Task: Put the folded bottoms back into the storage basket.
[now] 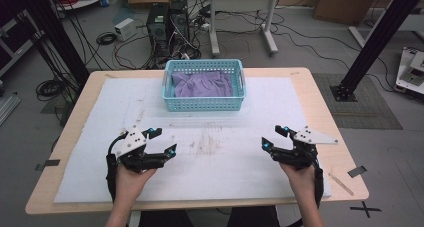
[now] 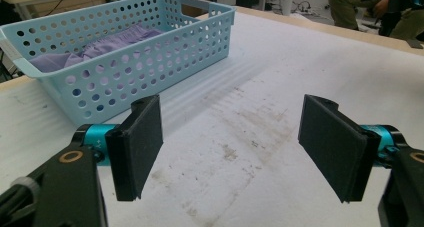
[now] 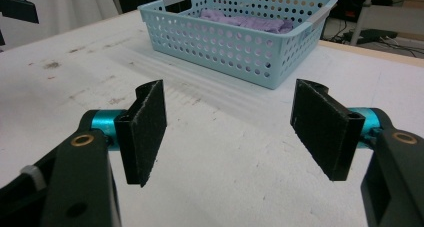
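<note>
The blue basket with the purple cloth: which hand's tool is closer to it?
Left, slightly. The left tool sits near-left of the basket; the right tool sits farther off, near-right.

left gripper (image 1: 162, 141) black frame, teal collars behind the pads, brass-ringed pivot holes, grey three-corner plate on top | right gripper (image 1: 276, 137) same deal, black with teal bits and grey plate | pads (image 2: 137, 147) flat black, kinda foamy | black cables trailing off both | forearms bare, no sleeves

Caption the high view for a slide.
Two open grippers, left and right, before a blue basket of purple cloth.
</note>
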A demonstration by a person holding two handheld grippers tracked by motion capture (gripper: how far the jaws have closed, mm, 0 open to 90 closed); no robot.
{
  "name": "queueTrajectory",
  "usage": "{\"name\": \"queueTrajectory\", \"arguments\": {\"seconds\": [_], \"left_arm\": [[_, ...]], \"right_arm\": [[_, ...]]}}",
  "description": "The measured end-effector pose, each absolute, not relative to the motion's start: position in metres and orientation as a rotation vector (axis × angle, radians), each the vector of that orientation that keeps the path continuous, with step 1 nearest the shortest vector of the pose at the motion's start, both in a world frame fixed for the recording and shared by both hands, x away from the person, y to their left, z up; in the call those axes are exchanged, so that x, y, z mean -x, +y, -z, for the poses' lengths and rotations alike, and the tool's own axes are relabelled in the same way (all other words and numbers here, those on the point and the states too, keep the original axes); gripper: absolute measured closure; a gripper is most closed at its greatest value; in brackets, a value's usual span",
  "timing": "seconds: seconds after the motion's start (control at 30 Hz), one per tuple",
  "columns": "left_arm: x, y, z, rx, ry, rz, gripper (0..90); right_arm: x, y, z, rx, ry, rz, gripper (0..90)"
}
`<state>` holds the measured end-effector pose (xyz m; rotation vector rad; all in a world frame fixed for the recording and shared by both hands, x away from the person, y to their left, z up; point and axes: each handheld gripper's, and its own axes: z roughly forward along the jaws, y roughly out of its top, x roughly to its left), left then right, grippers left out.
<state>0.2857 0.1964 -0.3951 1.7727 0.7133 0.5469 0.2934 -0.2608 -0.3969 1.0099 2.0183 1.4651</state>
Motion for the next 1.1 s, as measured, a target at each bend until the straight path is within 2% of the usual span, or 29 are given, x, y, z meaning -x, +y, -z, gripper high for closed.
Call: {"name": "queueTrajectory", "arguments": {"seconds": [1.1], "left_arm": [[-0.2885,0.1977,0.4011,-1.792,0.73,-0.542,25.9]], "right_arm": [[-0.2969,-0.268,0.402,-1.035,2.018,-1.451,30.3]]}}
